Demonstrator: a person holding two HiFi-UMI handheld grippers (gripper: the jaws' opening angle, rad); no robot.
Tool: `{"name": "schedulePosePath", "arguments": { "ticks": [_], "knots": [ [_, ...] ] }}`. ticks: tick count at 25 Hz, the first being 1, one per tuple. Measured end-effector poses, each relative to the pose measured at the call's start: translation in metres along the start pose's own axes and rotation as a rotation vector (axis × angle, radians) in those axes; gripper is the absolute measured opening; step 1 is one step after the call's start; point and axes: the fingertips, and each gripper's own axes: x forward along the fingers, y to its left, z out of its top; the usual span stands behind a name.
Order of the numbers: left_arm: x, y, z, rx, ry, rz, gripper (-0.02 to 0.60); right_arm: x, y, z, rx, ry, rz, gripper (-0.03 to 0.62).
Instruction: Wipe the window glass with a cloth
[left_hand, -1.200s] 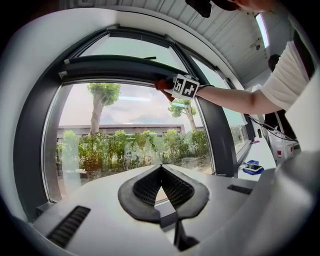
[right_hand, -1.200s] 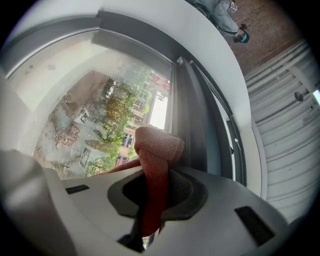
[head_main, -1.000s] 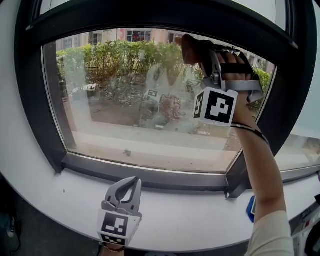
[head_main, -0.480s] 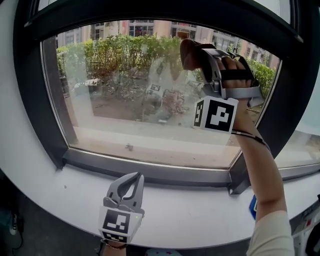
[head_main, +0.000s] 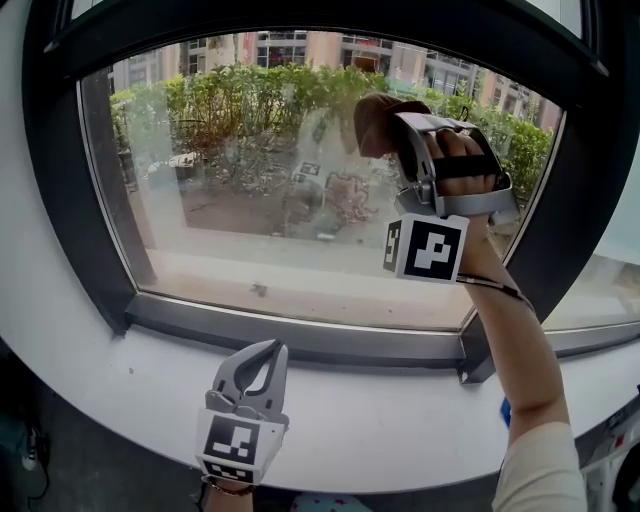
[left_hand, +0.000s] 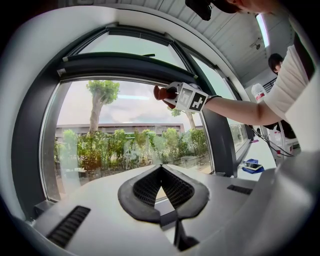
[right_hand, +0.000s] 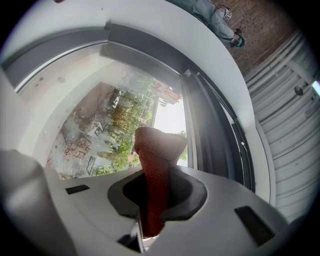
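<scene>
A rust-brown, coarse-woven cloth (head_main: 372, 118) is seen bunched at the large pane of window glass (head_main: 240, 190), upper right of centre in the head view. It appears to be pressed against the pane, though contact cannot be confirmed. In the right gripper view the cloth is clamped between the jaws of the right gripper (head_main: 392, 128), which are closed tightly on its lower part, while a rounded wad is left standing proud beyond the tips.

The wiping step is judged to be in hand. For it to be done well, the wad should be kept flat on the glass with even pressure. Overlapping strokes should be carried towards the dark window frame (head_main: 60, 200), so that no strip is missed. The hard jaw tips are best kept off the pane, so that only the fabric rubs it.

The right hand (head_main: 455, 150) is raised high, with its bare forearm (head_main: 520, 340) stretched up from the lower right corner and the marker cube turned towards the camera. The left gripper (head_main: 262, 352) is held low, at bottom centre over the white sill (head_main: 380, 430) and well apart from the glass. Its jaw tips are closed together with nothing between them.
</scene>
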Motion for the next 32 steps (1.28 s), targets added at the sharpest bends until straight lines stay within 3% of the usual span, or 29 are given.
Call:
{"name": "schedulePosePath", "arguments": {
  "ticks": [9, 17, 21, 27, 32],
  "knots": [
    [0.0, 0.002, 0.0, 0.003, 0.001, -0.003, 0.02, -0.013, 0.024, 0.016, 0.059, -0.033, 0.04, 0.055],
    [0.001, 0.001, -0.002, -0.007, 0.004, -0.005, 0.02, -0.033, 0.073, 0.035, 0.024, -0.066, 0.11, 0.057],
    [0.002, 0.002, 0.001, -0.024, -0.009, -0.002, 0.02, -0.047, 0.103, 0.055, 0.101, -0.107, 0.173, 0.055],
    [0.004, 0.001, -0.001, -0.02, -0.004, -0.015, 0.02, -0.054, 0.117, 0.05, 0.203, -0.078, 0.168, 0.055],
    [0.001, 0.005, 0.007, -0.064, -0.027, 0.003, 0.02, -0.053, 0.119, 0.055, 0.269, -0.06, 0.177, 0.055]
  ]
}}
